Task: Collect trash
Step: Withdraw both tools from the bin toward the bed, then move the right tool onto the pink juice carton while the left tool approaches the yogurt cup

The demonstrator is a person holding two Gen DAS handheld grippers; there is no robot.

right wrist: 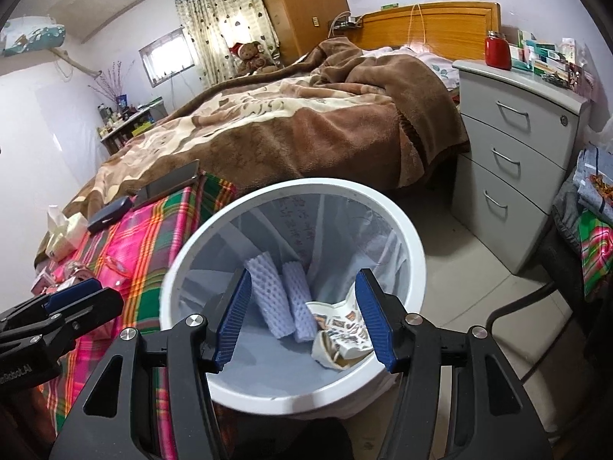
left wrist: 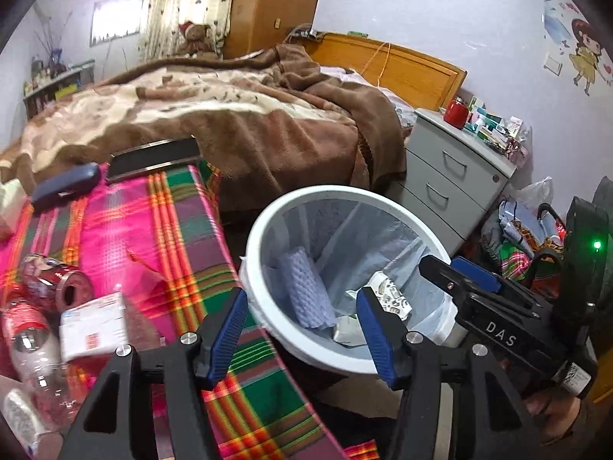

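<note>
A white trash bin [left wrist: 264, 207] with a clear liner stands on the floor beside the plaid-covered table [left wrist: 184, 230]; it also shows in the right wrist view [right wrist: 413, 253]. Inside lie foam fruit nets [right wrist: 268, 295] and a crumpled printed paper cup [right wrist: 341, 341]. My right gripper [right wrist: 302, 318] is open and empty right above the bin's mouth. My left gripper [left wrist: 302, 329] is open and empty over the table's edge next to the bin. On the table lie a crushed red can [left wrist: 53, 280], a plastic bottle [left wrist: 30, 341] and a white paper packet [left wrist: 94, 324].
A black phone [left wrist: 153, 159] and a dark case [left wrist: 65, 188] lie at the table's far end, with a tissue pack [right wrist: 63, 235] nearby. A bed with a brown blanket [left wrist: 249, 122] is behind. Grey drawers [right wrist: 509, 176] and a chair with clothes [right wrist: 590, 230] stand to the right.
</note>
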